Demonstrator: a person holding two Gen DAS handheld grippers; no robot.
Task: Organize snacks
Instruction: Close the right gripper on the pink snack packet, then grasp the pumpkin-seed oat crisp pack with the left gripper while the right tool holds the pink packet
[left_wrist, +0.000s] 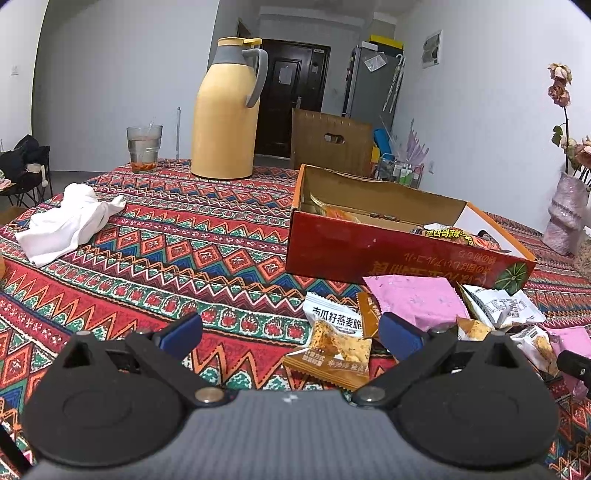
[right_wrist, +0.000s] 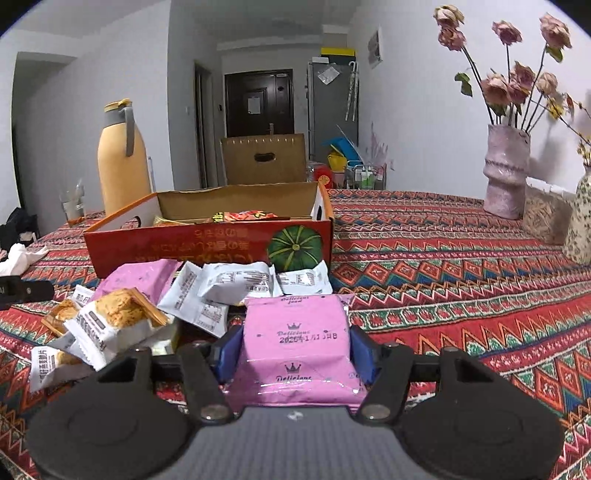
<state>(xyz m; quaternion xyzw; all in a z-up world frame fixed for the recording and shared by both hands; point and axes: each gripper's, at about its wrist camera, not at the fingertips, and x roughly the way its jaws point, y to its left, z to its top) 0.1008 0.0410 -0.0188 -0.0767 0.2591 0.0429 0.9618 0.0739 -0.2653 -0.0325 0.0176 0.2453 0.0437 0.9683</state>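
We work at a bench (left_wrist: 155, 236) under a patterned cloth, in a plain room with a dark door behind. Far left lies a white cloth (left_wrist: 66, 225), then a glass (left_wrist: 144, 149) and a yellow jug (left_wrist: 227, 114) at the back edge. Our left hand-held gripper (left_wrist: 290, 334) hangs spread and empty over the cloth, its right finger just beside an oat bar (left_wrist: 338, 332) at the left edge of the heap. Right of the jug stands the red box (right_wrist: 207, 249), open, with a few packets already lying in it. In front of its near wall the pile (right_wrist: 207, 291) of white, orange and pink packets is loose on the bench. Our right hand-held gripper (right_wrist: 295, 350) pinches a pink pack (right_wrist: 297, 343) between its blue pads, at the pile's right end, close before the box. Further right stand a vase (right_wrist: 506, 173) and dried roses (right_wrist: 517, 77). We judge the sorting early to midway: some snacks boxed, most still outside.
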